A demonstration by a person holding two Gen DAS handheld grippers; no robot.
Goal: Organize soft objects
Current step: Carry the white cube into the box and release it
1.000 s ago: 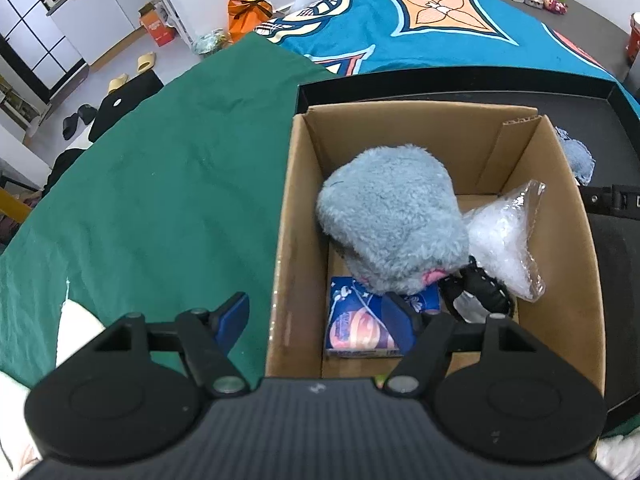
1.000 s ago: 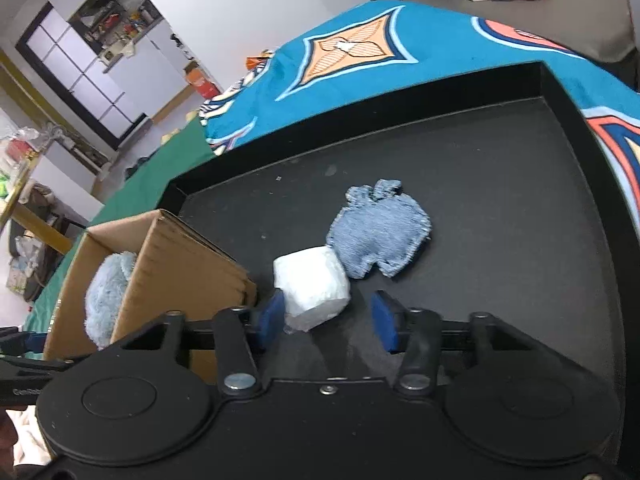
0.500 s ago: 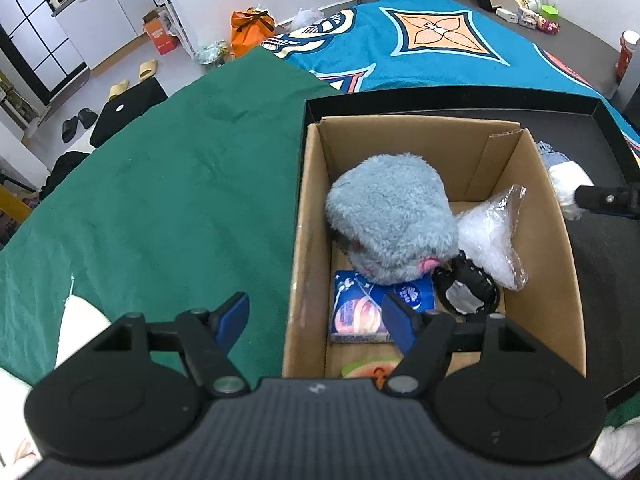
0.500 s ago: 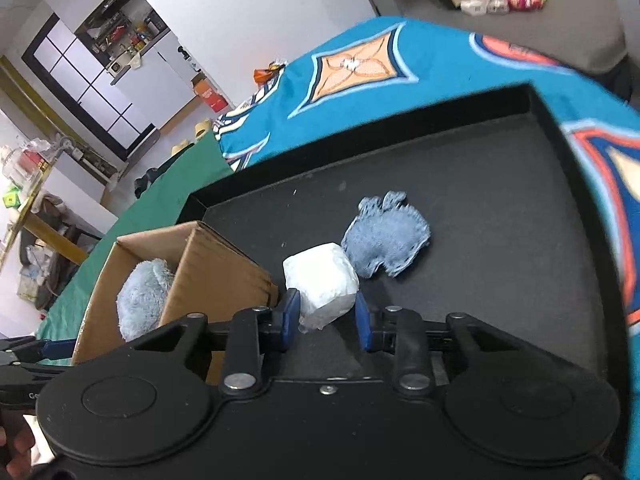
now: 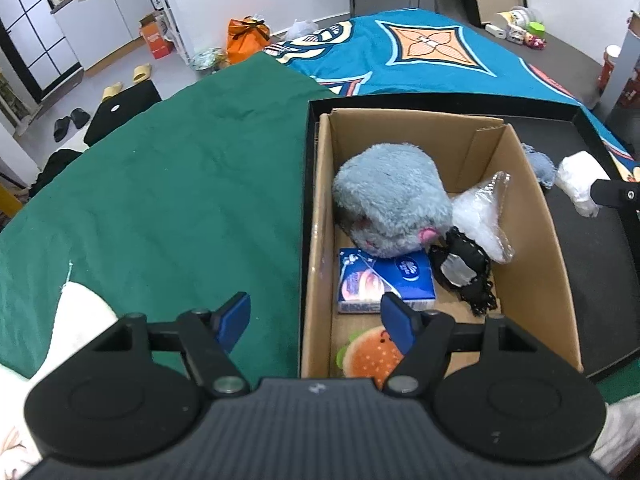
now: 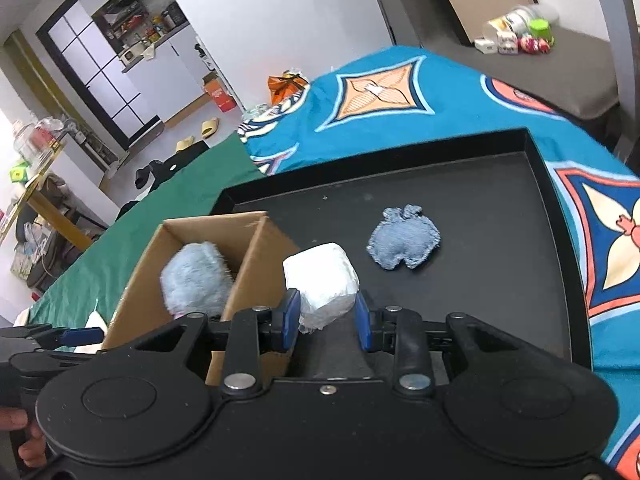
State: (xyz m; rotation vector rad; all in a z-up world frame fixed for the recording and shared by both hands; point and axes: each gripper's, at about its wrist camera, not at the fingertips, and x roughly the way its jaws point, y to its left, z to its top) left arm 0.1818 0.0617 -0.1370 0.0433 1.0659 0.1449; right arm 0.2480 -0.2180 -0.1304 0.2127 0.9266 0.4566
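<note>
Though printed, tissue pack (image 5: 386,280) wording unreadable

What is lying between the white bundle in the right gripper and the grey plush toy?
The cardboard box side wall stands between the white bundle and the grey plush toy; both views show it.

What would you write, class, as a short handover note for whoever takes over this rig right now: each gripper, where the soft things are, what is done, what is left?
Right gripper: jaws just closed on the white soft block, lifted off the black tray.
Left gripper: open, empty, over the cardboard box.
Done: grey plush, tissue pack, burger toy in the box.
Left: drop the block in; denim pouch remains on the tray.
</note>
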